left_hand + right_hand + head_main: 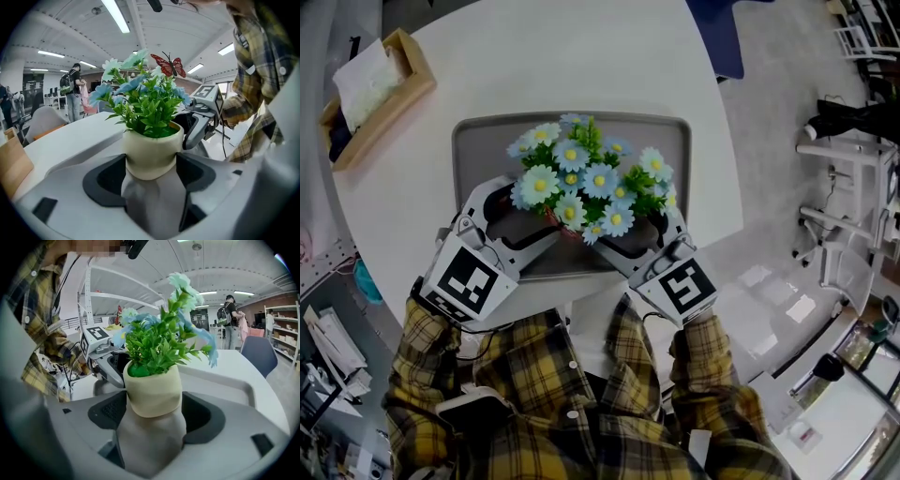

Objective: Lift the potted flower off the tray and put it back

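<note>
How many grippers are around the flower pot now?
2. In the head view the left gripper is left of the cream pot, the right gripper right of it, both over the gray tray, jaws apart with the pot between them. None looks hidden.

Smooth, matt cream pot [152, 154], seemingly ceramic, bearing flowers [581, 178] with cloth-like petals and plastic-looking leaves, on a matt grey tray [478, 159] atop a smooth white worktop [581, 56]; box [412, 58] of pale bare wood; shirt [581, 422] of woven plaid cloth.
</note>
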### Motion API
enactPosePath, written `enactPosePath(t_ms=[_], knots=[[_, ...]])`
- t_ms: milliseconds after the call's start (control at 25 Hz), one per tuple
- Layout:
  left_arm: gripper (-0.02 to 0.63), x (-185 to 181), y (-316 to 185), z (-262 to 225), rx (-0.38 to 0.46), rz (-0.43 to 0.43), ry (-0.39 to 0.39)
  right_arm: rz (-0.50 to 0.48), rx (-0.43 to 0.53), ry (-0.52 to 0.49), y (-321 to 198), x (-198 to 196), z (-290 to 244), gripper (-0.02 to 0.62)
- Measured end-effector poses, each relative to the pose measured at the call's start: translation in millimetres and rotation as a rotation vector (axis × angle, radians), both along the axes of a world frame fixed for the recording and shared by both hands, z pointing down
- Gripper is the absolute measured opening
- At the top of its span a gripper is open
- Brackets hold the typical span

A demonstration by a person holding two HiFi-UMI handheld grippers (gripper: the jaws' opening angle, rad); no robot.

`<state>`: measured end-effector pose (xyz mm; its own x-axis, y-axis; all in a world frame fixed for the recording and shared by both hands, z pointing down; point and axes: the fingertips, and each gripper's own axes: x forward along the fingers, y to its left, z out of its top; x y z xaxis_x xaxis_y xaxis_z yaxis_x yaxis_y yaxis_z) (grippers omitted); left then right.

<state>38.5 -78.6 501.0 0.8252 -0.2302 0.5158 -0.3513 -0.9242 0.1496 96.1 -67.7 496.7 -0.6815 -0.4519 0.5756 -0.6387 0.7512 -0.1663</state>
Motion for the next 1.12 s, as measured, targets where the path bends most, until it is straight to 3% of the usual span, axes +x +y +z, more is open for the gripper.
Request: enactPosePath(t_ms=[760, 1120], knots=[[0.321, 1.1, -10.6, -3.9, 0.043, -0.007, -0.01, 0.007, 0.044, 0.0, -11.0, -2.9, -1.5, 0.345], [0.321, 0.8, -9.2, -31.6, 0.061, -0.038, 0.049, 0.007, 0.084, 0.003, -10.5, -4.8, -30.4, 0.345]])
